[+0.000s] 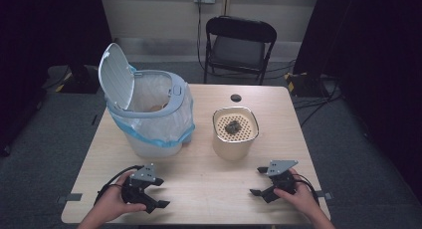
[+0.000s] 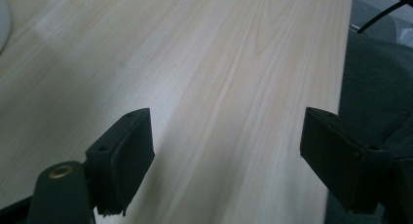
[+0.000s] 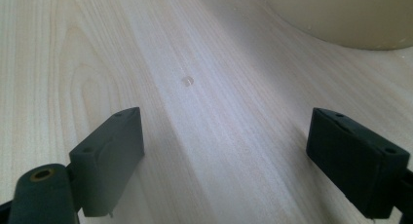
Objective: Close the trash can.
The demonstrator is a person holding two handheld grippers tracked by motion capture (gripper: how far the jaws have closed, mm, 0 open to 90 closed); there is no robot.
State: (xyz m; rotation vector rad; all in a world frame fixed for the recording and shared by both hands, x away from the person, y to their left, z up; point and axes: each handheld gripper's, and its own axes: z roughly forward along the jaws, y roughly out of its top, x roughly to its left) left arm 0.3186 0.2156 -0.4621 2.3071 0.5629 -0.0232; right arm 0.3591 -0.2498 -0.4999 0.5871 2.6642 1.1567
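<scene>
A white bin [image 1: 149,134] with a blue-edged liner bag stands at the table's left, its lid [image 1: 115,74] tipped up. To its right is a cream canister [image 1: 234,144] with a perforated top, and a dark clump [image 1: 232,125] lies on that top. My left gripper [image 1: 161,193] is held near the front left edge, open, with only bare wood between its jaws [image 2: 226,146]. At the front right, my right gripper [image 1: 256,180] also stands open and holds nothing [image 3: 226,146]. The canister's base [image 3: 341,14] shows ahead of it.
The pale wooden table [image 1: 209,184] has bare wood between the two hands. A small black round spot [image 1: 236,97] sits near the far edge. Beyond the table stands a black folding chair [image 1: 239,45]. Cables run over the grey floor on the right.
</scene>
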